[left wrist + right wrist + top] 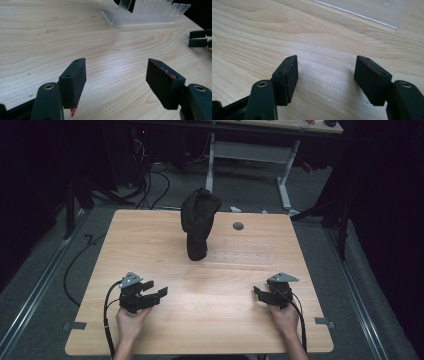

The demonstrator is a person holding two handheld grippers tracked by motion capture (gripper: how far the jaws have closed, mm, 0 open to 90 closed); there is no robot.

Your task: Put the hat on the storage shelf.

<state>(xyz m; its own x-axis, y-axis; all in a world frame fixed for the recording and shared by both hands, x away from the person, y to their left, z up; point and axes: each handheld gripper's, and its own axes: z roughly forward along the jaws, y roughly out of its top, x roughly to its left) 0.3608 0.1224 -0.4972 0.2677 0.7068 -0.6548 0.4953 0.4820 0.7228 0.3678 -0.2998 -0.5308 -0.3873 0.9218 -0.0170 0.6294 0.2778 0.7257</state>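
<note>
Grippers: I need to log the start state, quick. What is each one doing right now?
Left gripper: open, jaws wide apart, holding nothing, over bare table.
Right gripper: open, holding nothing.

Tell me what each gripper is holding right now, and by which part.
Nothing is held. The left gripper and the right gripper both have their jaws spread, with only bare table between them.

Cloth bundle [199,222] mid-table [150,235] — clear rack [145,12] just right.
</note>
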